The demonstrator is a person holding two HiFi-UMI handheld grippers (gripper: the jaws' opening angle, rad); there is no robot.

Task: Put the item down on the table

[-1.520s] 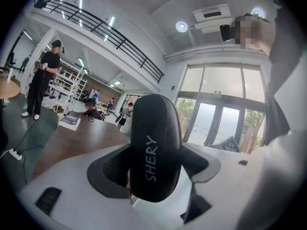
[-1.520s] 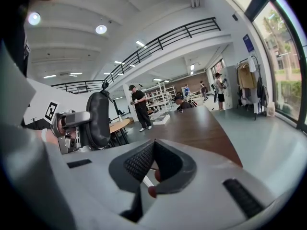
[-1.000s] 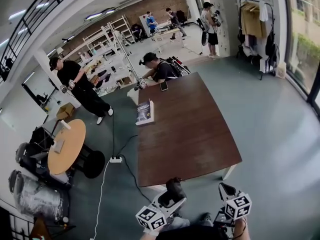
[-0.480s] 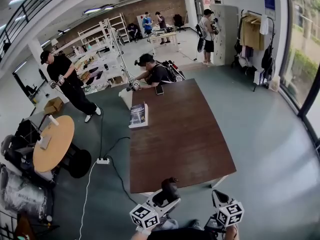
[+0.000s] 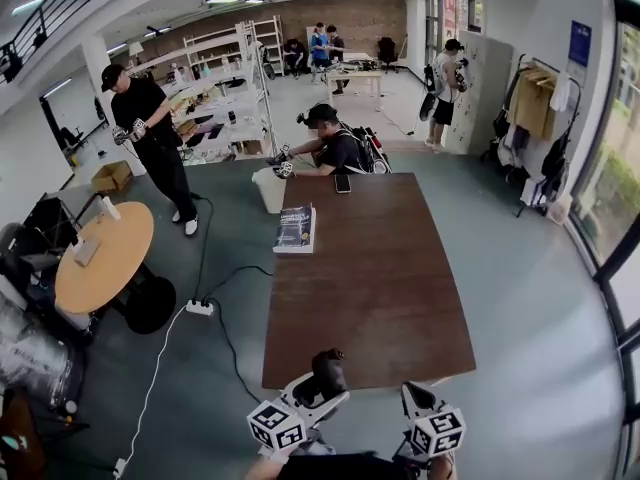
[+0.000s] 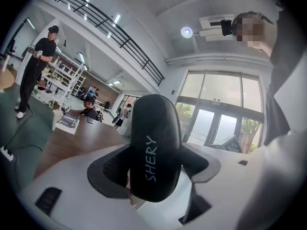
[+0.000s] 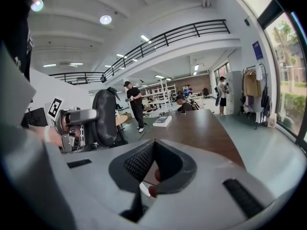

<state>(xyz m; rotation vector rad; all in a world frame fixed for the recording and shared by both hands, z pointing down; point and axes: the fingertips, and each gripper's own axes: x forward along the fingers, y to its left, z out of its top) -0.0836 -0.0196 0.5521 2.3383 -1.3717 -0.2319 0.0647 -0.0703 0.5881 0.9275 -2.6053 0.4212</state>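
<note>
A black oblong item (image 6: 154, 138) with pale lettering stands upright between the jaws of my left gripper (image 5: 316, 386), which is shut on it. In the head view the item (image 5: 325, 370) hangs just over the near edge of the long brown table (image 5: 380, 268). My right gripper (image 5: 416, 398) is a little to the right, short of that near edge. In the right gripper view its jaws (image 7: 152, 163) are closed together with nothing between them. From there the left gripper with the item (image 7: 103, 118) shows to the left, and the table (image 7: 204, 126) stretches ahead.
A book (image 5: 295, 228) lies near the table's far left edge and a phone (image 5: 342, 183) at the far end, where a person (image 5: 338, 150) sits. Another person (image 5: 148, 133) stands far left. A round wooden table (image 5: 100, 258) and a power strip (image 5: 200, 308) with cables are left.
The head view has swung, so the table now sits more centred. Both grippers stay at its near edge, shifted slightly left in the view. The left one still holds the black item.
</note>
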